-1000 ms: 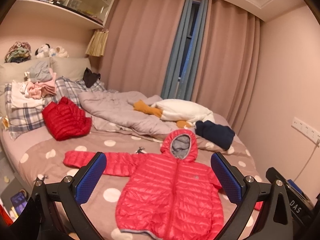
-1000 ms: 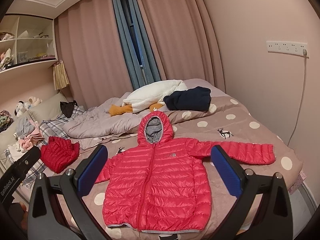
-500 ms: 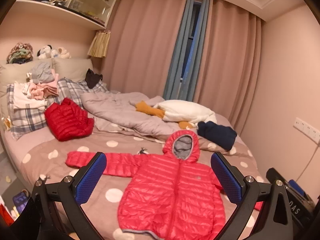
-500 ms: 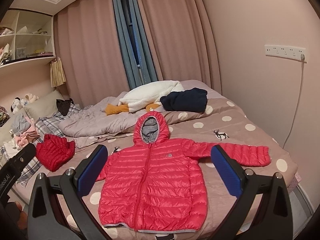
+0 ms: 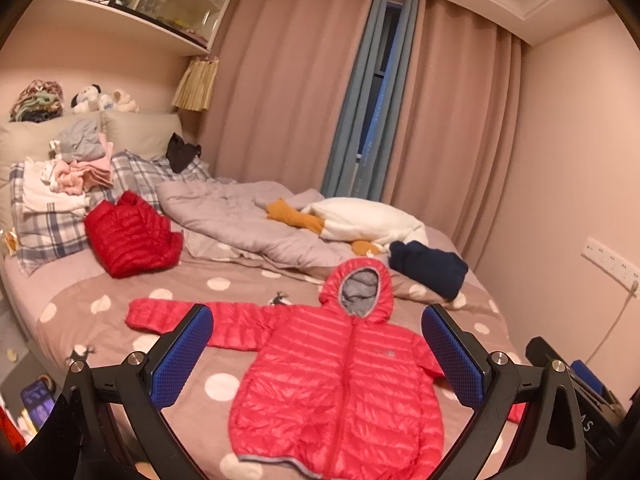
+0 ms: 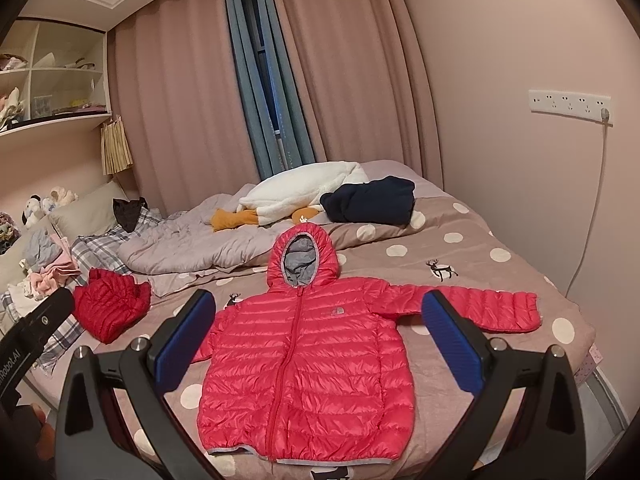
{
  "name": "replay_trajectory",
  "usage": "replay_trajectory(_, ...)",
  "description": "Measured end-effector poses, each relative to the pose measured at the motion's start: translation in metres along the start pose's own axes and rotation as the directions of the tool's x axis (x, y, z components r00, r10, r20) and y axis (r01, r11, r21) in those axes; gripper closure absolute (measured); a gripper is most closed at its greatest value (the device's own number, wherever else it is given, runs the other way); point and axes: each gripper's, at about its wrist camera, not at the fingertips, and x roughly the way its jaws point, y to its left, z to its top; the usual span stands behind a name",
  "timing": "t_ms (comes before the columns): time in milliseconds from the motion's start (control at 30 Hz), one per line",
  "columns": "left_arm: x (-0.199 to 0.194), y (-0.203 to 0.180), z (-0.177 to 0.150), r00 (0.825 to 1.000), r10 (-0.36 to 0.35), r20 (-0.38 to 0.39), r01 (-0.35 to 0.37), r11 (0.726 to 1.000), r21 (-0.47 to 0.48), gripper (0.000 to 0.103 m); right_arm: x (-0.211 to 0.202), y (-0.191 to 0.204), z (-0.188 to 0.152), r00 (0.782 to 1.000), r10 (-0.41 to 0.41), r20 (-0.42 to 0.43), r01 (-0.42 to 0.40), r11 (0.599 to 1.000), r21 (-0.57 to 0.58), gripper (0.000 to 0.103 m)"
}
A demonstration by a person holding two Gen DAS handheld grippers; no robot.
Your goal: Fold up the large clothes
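A bright red quilted hooded puffer jacket (image 5: 340,392) (image 6: 308,364) lies flat and front-up on the brown bedspread with white polka dots (image 5: 100,304) (image 6: 472,248), zipped closed, its grey-lined hood pointing toward the far side of the bed and both sleeves stretched out sideways. The left gripper (image 5: 318,354) hangs above the near part of the bed with its blue-padded fingers spread wide and nothing between them; in the left wrist view the jacket's body fills the gap between the fingers, and the outstretched sleeve runs out past the left finger. The right gripper (image 6: 320,344) is likewise spread wide and empty, held above the jacket without touching it, with the torso framed between its pads and the other sleeve reaching out beyond the right finger toward the bed's side edge.

The jacket's grey-trimmed hem lies near the bed's near edge, and the sleeve cuff in the right wrist view ends near the side edge by the wall. Bare bedspread shows around both sleeves and beside the torso. Beyond the hood lie a crumpled grey-lilac quilt (image 5: 240,220) (image 6: 192,244), a white plush goose with orange feet (image 5: 360,220) (image 6: 296,192) and a dark navy folded garment (image 5: 430,266) (image 6: 372,200). A darker red folded puffer jacket (image 5: 128,236) (image 6: 108,304) sits well apart, toward the plaid pillows (image 5: 44,232).
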Motion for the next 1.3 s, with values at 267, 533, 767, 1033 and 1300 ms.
replay_trajectory(267,-0.002,0.002,0.0,1.0,0.017,0.004,-0.017,1.0,-0.001,0.0,-0.003,0.0,0.0,1.0,0.002,0.002,-0.002,1.0,0.001,0.0)
replay_trajectory(533,-0.005,0.003,0.001,1.0,0.015,0.01,-0.015,1.0,-0.002,0.0,-0.01,-0.001,0.0,1.0,0.004,0.01,-0.004,1.0,0.019,0.0)
replay_trajectory(767,0.004,0.009,0.0,0.999,0.035,-0.004,-0.035,0.999,-0.015,0.0,-0.006,0.002,-0.001,1.0,0.025,0.01,-0.026,0.999,0.027,0.0)
replay_trajectory(1033,0.036,0.025,-0.003,0.999,0.043,-0.027,-0.045,0.996,-0.074,0.0,0.016,0.007,-0.004,1.0,0.004,-0.004,-0.004,1.0,0.015,0.0)
replay_trajectory(1300,0.112,0.067,-0.002,0.998,0.029,-0.057,-0.04,0.98,-0.194,0.0,0.081,-0.008,-0.006,0.998,-0.026,-0.061,0.029,0.999,0.039,0.0)
